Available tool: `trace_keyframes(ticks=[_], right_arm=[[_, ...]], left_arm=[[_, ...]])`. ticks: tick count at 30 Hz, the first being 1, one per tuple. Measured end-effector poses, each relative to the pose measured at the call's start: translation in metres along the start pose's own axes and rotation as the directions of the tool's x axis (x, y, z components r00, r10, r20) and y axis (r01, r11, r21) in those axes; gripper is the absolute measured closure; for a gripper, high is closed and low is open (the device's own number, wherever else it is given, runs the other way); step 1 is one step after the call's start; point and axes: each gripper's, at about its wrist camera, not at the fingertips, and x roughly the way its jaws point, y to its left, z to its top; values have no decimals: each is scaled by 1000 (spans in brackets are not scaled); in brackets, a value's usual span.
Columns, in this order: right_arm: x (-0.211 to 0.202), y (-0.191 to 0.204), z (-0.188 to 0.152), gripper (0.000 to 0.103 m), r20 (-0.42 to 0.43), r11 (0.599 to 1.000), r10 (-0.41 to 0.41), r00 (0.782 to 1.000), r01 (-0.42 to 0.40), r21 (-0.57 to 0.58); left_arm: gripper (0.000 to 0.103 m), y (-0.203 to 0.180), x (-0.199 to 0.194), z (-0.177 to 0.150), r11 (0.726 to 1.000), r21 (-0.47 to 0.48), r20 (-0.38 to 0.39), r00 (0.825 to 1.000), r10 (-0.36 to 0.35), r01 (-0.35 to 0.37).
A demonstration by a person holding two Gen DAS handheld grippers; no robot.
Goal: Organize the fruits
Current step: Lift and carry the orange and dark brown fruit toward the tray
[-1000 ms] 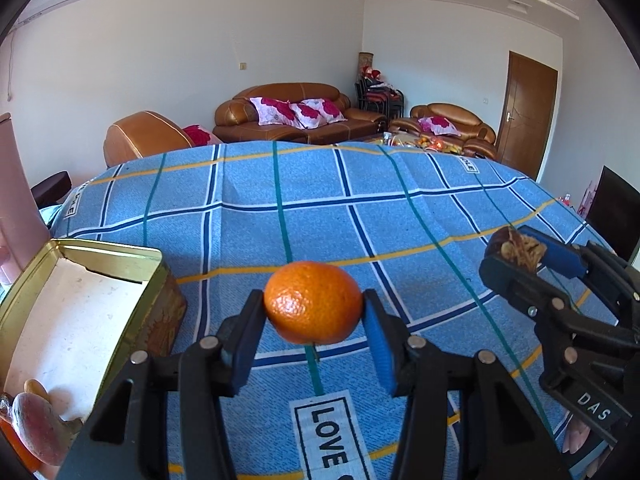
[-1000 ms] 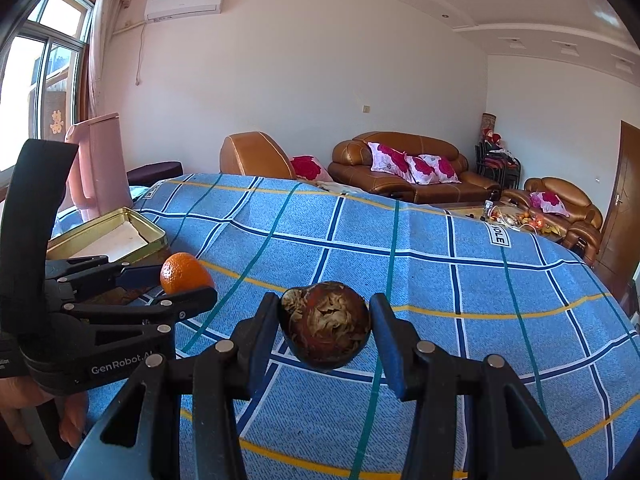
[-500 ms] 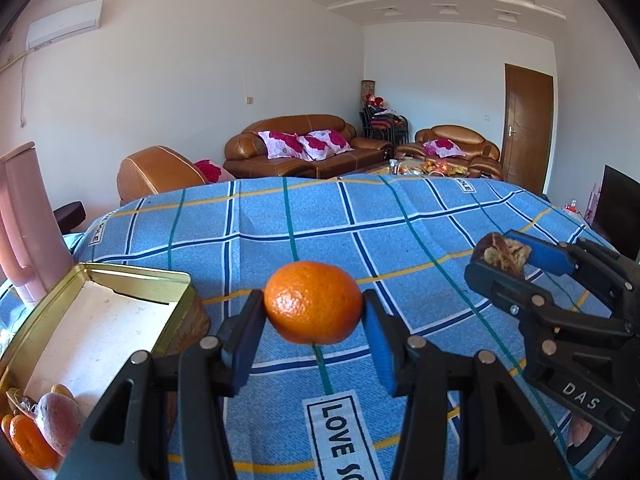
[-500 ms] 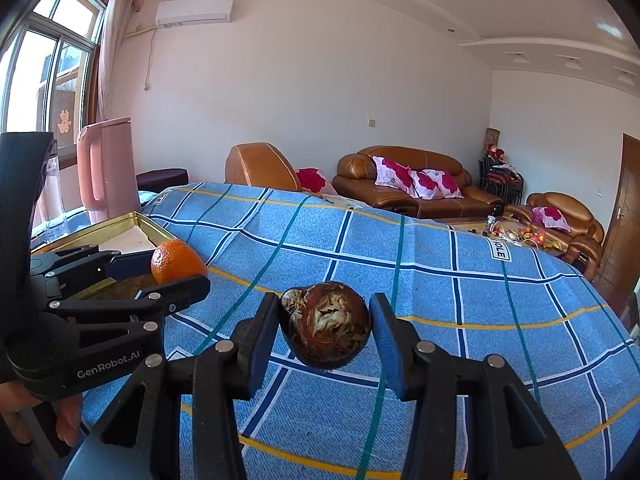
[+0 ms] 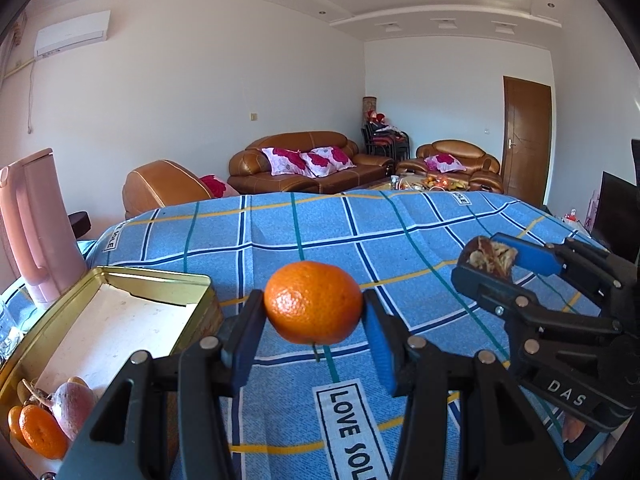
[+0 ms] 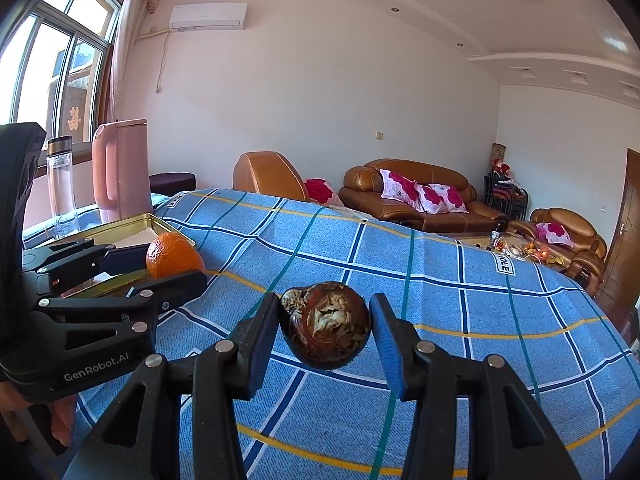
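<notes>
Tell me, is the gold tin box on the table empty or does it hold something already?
Partly filled. The gold tin is open, and a few fruits lie at its near end; the rest shows only its pale bare bottom.

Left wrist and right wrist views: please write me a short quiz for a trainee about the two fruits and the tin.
1. True or false: the left gripper is shut on a tangerine.
2. What does the right gripper hold? A) a banana B) a dark brown mangosteen C) nothing
3. Fill in: the gold tin stands on the left of the checked blue cloth, beside a ____ jug.

Key:
1. True; both pads press on it, above the cloth.
2. B; it is clamped between both pads.
3. Pink. The tin already holds tangerines in its near corner.
</notes>
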Motion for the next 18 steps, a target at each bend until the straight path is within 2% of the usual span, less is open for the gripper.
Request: trace_keyframes(ticks=[7,18], right_arm=[[-8,9,0,55,18,1000,6,1000,-6,-23],[-19,27,0,55,47,997,7,999,-4,-78]], left_arm=[[53,-1,-16,-5,1000,24,19,1000,-2,2],[53,12,-27,-10,1000,-7,11,1000,-3,3]])
